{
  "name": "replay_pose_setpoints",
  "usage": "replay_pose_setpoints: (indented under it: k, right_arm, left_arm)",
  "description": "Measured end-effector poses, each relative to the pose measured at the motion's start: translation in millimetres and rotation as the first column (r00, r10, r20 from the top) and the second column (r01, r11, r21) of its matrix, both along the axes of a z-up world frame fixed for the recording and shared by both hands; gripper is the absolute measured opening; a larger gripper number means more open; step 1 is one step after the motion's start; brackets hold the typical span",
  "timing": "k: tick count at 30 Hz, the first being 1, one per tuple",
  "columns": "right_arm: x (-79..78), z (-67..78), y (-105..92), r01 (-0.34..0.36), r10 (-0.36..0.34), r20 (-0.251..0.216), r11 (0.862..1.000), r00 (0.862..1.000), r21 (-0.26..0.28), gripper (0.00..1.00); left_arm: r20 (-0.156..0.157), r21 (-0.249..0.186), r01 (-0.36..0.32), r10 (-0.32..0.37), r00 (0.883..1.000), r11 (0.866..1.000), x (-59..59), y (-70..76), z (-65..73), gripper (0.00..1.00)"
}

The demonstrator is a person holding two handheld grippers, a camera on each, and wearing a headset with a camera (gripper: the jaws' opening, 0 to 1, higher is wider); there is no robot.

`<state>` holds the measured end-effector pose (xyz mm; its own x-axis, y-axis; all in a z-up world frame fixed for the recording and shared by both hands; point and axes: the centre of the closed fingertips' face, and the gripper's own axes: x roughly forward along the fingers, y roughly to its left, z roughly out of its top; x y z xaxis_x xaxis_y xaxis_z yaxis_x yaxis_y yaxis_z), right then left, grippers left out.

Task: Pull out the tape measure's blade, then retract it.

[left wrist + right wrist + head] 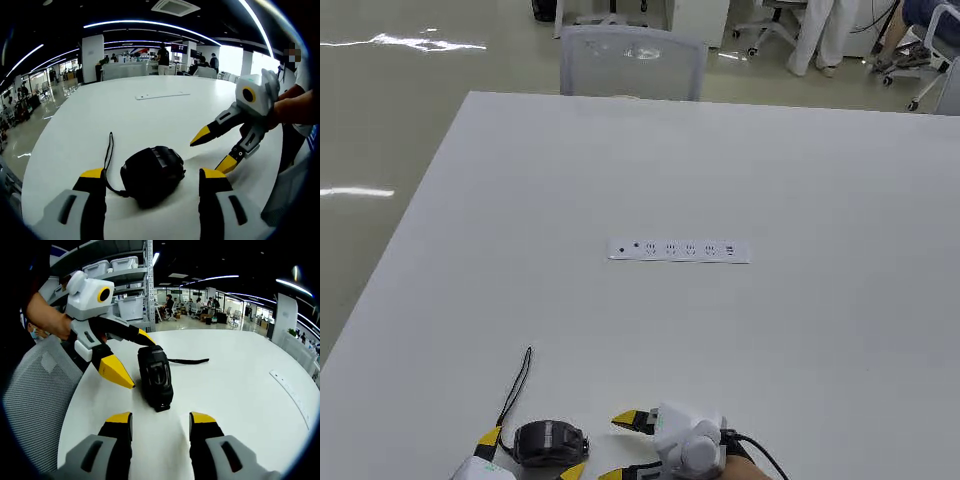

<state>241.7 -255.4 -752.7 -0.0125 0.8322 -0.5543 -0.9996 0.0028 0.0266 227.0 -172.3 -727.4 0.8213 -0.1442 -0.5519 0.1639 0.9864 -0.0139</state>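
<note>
**A:** Head view first. Where's the tape?
**B:** The tape [550, 443] is low in the picture, by the counter's [720, 170] near edge. It is a black, rounded case, and its strap [517, 385] trails away up-left. The left tongs [531, 453] straddle it, spread, with a yellow tip on each side. The right tongs [617, 447] are just beside it on the right, also spread and holding nothing.
**A:** Room to move?
**B:** Broad bare counter runs out to a power strip [679, 250]. A chair [632, 62] stands at the far edge.
**A:** Left gripper view?
**B:** The tape [150, 170] lies between the two spread tips, with the strap [109, 150] running off to the left. The right tongs [214, 150] reach in, jaws apart, near the tape but clear of it.
**A:** Right gripper view?
**B:** The tape [156, 377] lies just ahead of the spread tips. The left tongs [134, 359] flank its left side, and I cannot tell if they touch it. The counter's edge is close on the left, with a mesh chair [35, 390] beyond. To the right the counter is open.
</note>
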Motion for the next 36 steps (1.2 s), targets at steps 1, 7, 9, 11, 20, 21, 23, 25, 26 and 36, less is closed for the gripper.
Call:
replay_pose_setpoints:
  k: [1, 7, 9, 11, 20, 21, 23, 25, 26, 36]
  right_arm:
    - [0.1, 1.5, -1.3, 0.013, -0.013, -0.006, 1.000, 1.000, -0.001, 0.47]
    - [-1.5, 7.8, -9.3, 0.058, -0.058, -0.013, 0.998, 0.998, 0.003, 0.53]
    - [-2.2, 10.3, -12.2, 0.066, -0.066, -0.011, 0.998, 0.998, 0.008, 0.53]
    - [-1.0, 12.4, -17.0, 0.092, -0.092, -0.015, 0.996, 0.996, 0.006, 0.56]
    - [0.1, 26.8, -39.3, 0.200, -0.199, -0.037, 0.980, 0.979, 0.005, 0.66]
    - [-0.2, 27.7, -42.1, 0.209, -0.209, -0.039, 0.978, 0.977, 0.004, 0.67]
    - [-0.7, 29.9, -50.6, 0.243, -0.243, -0.045, 0.970, 0.969, -0.004, 0.70]
    - [-0.6, 32.0, -56.9, 0.268, -0.268, -0.043, 0.963, 0.962, -0.010, 0.73]
    - [-1.1, 33.4, -61.1, 0.279, -0.280, -0.042, 0.960, 0.959, -0.011, 0.74]
    - [-2.7, 47.2, -97.3, 0.387, -0.387, -0.030, 0.922, 0.922, -0.009, 0.85]
  left_arm:
    - [-0.005, 0.000, 0.007, -0.007, 1.000, 1.000, -0.8, 0.7, -0.1, 0.74]
    - [-0.024, 0.005, 0.059, -0.059, 0.998, 0.998, -6.5, 0.7, 1.9, 0.75]
    - [-0.029, 0.006, 0.071, -0.071, 0.997, 0.997, -8.3, 1.1, 2.8, 0.75]
    - [-0.031, 0.010, 0.096, -0.096, 0.995, 0.995, -11.0, 0.5, 4.2, 0.77]
    - [-0.047, -0.004, 0.149, -0.149, 0.988, 0.989, -20.1, 3.8, 11.6, 0.82]
    - [-0.048, -0.004, 0.153, -0.153, 0.987, 0.988, -21.1, 4.1, 12.3, 0.82]
    - [-0.051, -0.010, 0.169, -0.170, 0.984, 0.985, -24.2, 4.5, 14.2, 0.82]
    - [-0.053, -0.015, 0.177, -0.178, 0.983, 0.984, -26.2, 4.5, 16.3, 0.83]
    - [-0.055, -0.020, 0.184, -0.185, 0.981, 0.983, -27.8, 4.2, 18.2, 0.83]
    - [-0.038, -0.034, 0.215, -0.217, 0.976, 0.976, -32.5, 7.7, 33.5, 0.88]
